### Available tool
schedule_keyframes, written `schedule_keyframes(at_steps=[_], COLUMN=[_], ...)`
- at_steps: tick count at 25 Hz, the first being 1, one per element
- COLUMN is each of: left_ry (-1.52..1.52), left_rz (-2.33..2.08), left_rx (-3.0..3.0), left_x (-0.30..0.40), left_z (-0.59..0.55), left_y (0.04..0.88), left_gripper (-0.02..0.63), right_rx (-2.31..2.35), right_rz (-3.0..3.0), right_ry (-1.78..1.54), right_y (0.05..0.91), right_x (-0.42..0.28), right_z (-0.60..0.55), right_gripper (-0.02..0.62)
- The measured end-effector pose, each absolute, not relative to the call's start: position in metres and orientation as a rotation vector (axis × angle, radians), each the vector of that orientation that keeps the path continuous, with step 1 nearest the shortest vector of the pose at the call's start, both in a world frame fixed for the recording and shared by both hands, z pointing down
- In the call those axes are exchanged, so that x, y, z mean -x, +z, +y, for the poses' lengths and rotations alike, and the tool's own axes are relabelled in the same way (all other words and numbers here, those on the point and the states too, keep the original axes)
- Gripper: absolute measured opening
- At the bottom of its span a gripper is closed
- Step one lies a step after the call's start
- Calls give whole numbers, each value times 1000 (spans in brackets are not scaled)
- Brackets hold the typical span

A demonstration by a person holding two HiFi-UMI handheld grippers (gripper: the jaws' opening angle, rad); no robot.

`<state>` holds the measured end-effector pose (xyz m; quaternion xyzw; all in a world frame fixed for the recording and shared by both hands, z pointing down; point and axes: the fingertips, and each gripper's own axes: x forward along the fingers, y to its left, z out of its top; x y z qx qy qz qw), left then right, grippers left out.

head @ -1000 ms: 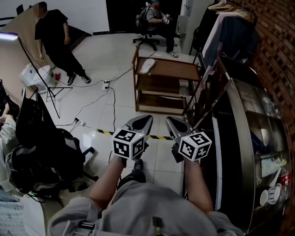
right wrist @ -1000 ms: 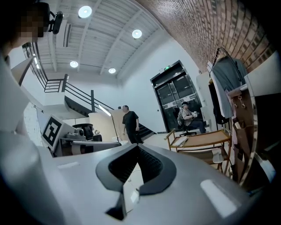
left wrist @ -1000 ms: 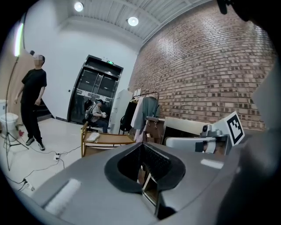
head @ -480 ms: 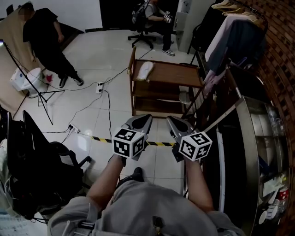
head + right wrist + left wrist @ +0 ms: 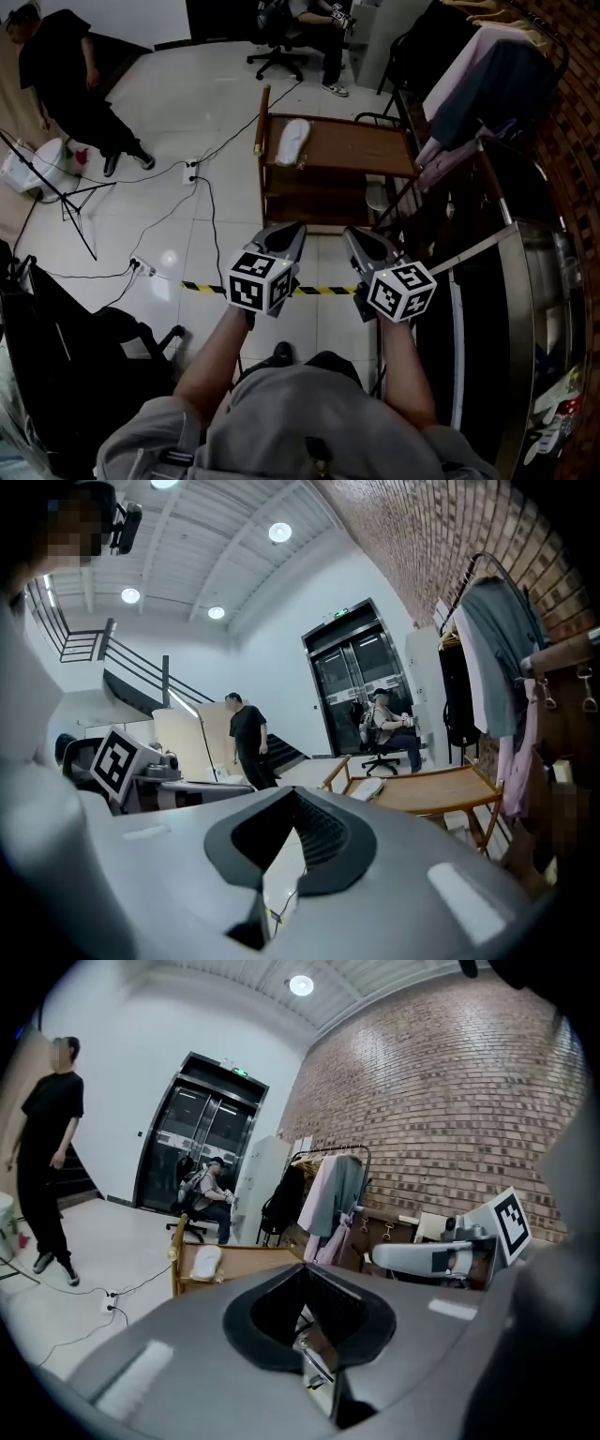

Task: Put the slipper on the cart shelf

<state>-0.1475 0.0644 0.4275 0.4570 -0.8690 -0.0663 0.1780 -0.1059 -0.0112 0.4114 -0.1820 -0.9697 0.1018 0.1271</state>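
Both pairs of jaws were pressed together on nothing, the left gripper [image 5: 287,230] and right gripper [image 5: 356,234] side by side, aimed at the cart [image 5: 361,150] well ahead. The white slipper [image 5: 293,141] lay on its top shelf (by the left rail), so the placing looked done; any regrasp would need an approach, then opened jaws.

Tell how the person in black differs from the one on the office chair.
The person in black stands on open floor left of the cart; the person on the office chair sits beyond it. The first wears all black, the second a greyish top. Neither touches the cart.
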Motion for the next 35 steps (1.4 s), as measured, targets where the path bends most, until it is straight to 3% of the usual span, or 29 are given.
schedule_keyframes(at_steps=[22, 35], left_ry=[-161, -141], left_rz=[-2504, -2580], left_rx=[-1026, -830], left_x=[325, 413], left_z=[-26, -48], left_y=[479, 507], left_gripper=[8, 8], right_rx=[690, 791], right_rz=[-2738, -2638], right_ry=[298, 344], right_y=[447, 484], right_x=[294, 370], right_z=[-107, -130], right_gripper=[-2, -2])
